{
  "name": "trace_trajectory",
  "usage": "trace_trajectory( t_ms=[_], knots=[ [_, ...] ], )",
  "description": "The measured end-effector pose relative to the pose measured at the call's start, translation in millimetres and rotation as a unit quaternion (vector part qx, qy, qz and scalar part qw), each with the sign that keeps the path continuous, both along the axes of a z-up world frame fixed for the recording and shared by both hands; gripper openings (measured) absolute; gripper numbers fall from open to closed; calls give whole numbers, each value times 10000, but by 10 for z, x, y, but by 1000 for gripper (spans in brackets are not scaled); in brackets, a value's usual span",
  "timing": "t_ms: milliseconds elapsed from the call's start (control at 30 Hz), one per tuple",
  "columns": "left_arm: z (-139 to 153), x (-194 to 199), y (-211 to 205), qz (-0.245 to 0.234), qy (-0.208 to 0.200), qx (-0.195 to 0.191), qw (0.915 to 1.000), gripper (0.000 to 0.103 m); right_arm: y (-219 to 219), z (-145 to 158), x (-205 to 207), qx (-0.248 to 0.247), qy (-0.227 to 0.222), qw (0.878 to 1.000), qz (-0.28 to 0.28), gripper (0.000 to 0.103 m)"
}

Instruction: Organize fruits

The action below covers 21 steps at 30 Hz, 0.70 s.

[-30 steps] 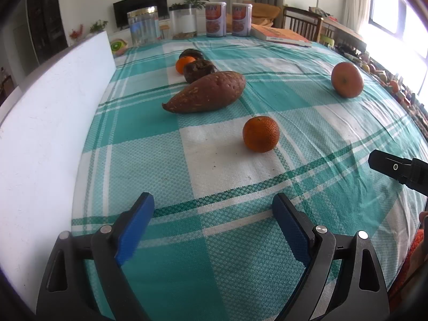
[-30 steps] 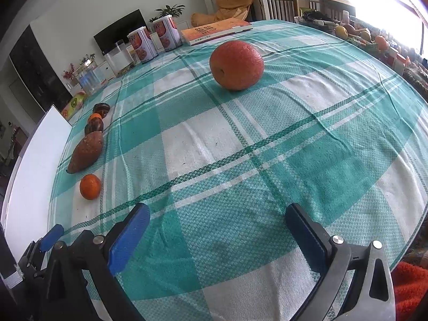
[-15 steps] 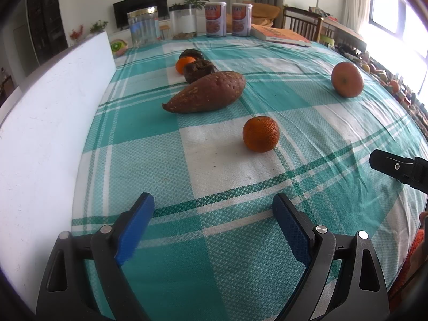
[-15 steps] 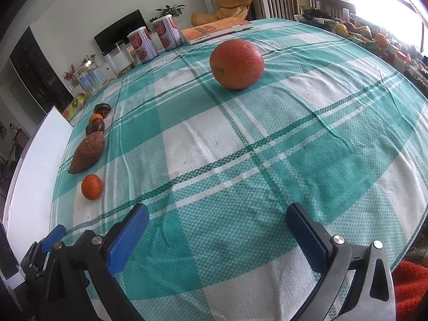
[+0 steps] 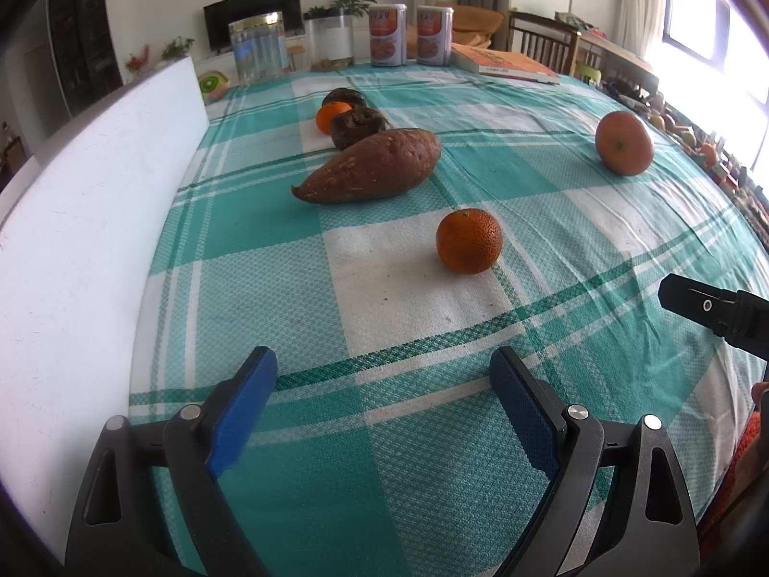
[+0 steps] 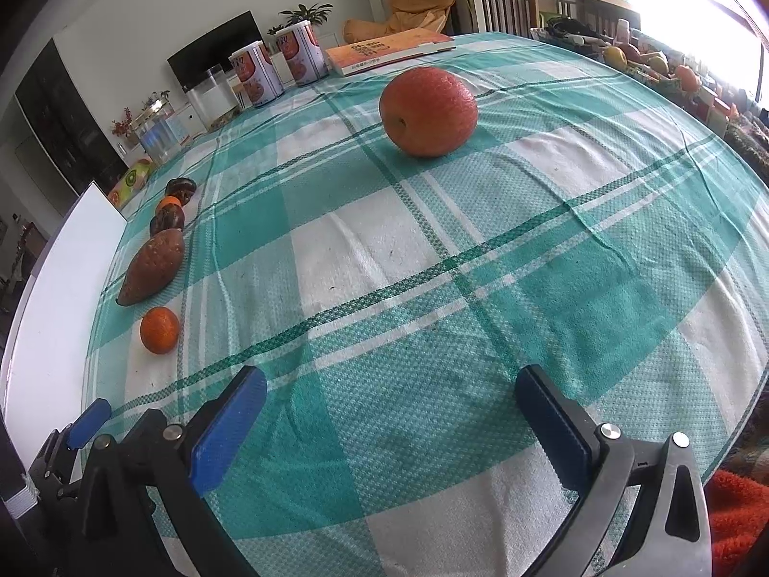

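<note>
A large orange (image 6: pixel 427 111) sits alone on the green checked tablecloth, ahead of my open, empty right gripper (image 6: pixel 389 396); it also shows in the left wrist view (image 5: pixel 624 143). A small mandarin (image 5: pixel 468 240) lies ahead of my open, empty left gripper (image 5: pixel 382 384). Behind it lie a sweet potato (image 5: pixel 372 166), two dark round fruits (image 5: pixel 358 127) and another small mandarin (image 5: pixel 331 114) in a row. The same row shows at the left of the right wrist view, with the sweet potato (image 6: pixel 151 267) and near mandarin (image 6: pixel 159 330).
A white board (image 5: pixel 86 221) lines the table's left edge. At the far end stand two cans (image 5: pixel 387 34), glass jars (image 5: pixel 255 45) and an orange book (image 5: pixel 504 63). Clutter lines the right side by the window. The right gripper's finger (image 5: pixel 711 307) enters the left view.
The right gripper has edged slightly forward toward the large orange. The left gripper has stayed still.
</note>
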<state>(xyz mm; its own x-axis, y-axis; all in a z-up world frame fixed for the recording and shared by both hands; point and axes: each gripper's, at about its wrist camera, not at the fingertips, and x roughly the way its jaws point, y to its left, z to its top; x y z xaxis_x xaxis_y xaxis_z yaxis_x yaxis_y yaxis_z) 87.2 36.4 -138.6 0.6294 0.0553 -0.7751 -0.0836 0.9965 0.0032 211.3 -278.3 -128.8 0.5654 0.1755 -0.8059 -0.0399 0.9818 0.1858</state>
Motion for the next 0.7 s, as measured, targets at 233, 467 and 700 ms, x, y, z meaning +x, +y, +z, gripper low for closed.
trace_trajectory(
  t_ms=[233, 467, 700],
  knots=[
    [1, 3, 9, -31, 27, -29, 10000, 92, 14, -1, 4, -57, 0, 10000, 26, 103],
    [2, -98, 114, -267, 150, -28, 9995, 96, 110, 11, -20, 259, -86, 9983, 520, 103],
    [-4, -96, 102, -218, 113, 6, 9997, 97, 211, 0, -37, 107, -90, 9976, 681, 103]
  ],
)
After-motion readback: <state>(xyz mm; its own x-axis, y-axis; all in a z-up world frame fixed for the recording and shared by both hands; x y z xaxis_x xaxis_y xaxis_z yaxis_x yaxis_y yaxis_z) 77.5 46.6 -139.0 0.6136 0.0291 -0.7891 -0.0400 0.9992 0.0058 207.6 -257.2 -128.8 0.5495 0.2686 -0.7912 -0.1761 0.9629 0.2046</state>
